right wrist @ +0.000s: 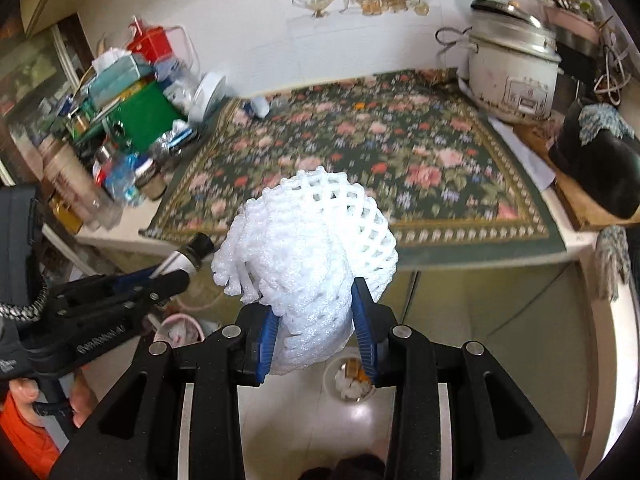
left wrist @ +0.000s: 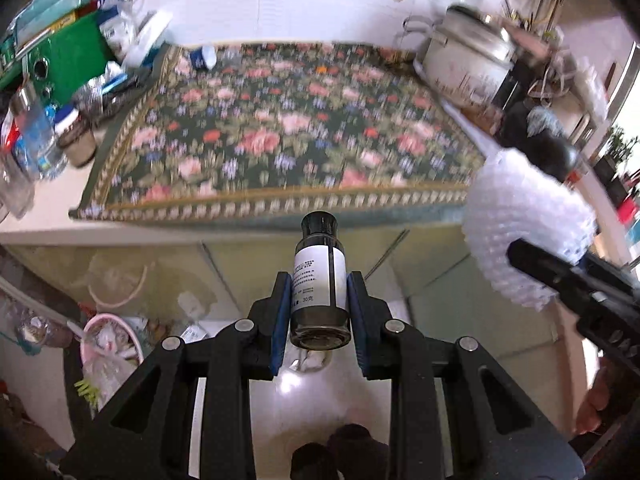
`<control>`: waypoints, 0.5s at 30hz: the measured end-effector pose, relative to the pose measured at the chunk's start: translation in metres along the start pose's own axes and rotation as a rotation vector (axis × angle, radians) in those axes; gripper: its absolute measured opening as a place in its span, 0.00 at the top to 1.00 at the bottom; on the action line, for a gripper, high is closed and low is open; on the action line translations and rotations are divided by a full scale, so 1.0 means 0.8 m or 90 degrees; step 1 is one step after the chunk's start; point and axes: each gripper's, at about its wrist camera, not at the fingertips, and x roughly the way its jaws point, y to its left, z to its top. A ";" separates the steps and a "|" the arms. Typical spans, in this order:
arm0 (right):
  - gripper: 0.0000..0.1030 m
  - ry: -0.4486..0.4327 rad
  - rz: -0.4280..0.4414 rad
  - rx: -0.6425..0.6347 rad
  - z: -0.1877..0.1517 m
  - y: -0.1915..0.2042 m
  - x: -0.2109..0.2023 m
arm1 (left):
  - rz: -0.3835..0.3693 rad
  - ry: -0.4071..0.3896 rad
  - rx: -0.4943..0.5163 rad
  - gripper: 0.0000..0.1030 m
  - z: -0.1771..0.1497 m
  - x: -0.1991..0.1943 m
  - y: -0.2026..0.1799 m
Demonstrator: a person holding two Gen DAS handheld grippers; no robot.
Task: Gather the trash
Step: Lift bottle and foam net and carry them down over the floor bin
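Observation:
My left gripper (left wrist: 318,300) is shut on a small dark glass bottle (left wrist: 319,280) with a white label, held off the table's front edge, above the floor. My right gripper (right wrist: 316,320) is shut on a white foam fruit net (right wrist: 308,256), also held in front of the table. The net shows at the right of the left wrist view (left wrist: 524,224), the bottle and left gripper at the left of the right wrist view (right wrist: 188,256). A pink waste bin (left wrist: 108,348) with trash stands on the floor at lower left. A small white bin (right wrist: 352,380) with scraps sits on the floor below my right gripper.
A floral cloth (left wrist: 288,132) covers the table. Clutter of boxes, bottles and jars (left wrist: 52,92) crowds the table's left side. A white rice cooker (right wrist: 516,76) stands at the back right. A dark object (right wrist: 600,168) lies on a board at the far right.

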 end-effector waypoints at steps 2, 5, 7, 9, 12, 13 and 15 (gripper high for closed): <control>0.69 0.017 0.010 0.007 -0.012 -0.006 0.012 | 0.009 0.030 -0.005 0.73 -0.018 0.026 -0.003; 0.69 0.045 0.023 0.013 -0.031 -0.015 0.033 | 0.011 0.071 -0.017 0.74 -0.043 0.069 -0.006; 0.69 0.065 0.026 0.016 -0.044 -0.024 0.052 | 0.010 0.092 -0.020 0.74 -0.060 0.098 -0.009; 0.69 0.085 0.027 0.017 -0.061 -0.036 0.075 | 0.009 0.116 -0.033 0.73 -0.082 0.136 -0.010; 0.69 0.118 0.014 0.013 -0.092 -0.056 0.119 | 0.007 0.140 -0.061 0.74 -0.111 0.186 -0.008; 0.69 0.128 0.016 0.016 -0.103 -0.063 0.131 | 0.006 0.148 -0.071 0.73 -0.122 0.205 -0.005; 0.69 0.155 0.019 0.027 -0.128 -0.082 0.166 | 0.005 0.163 -0.090 0.73 -0.149 0.250 0.003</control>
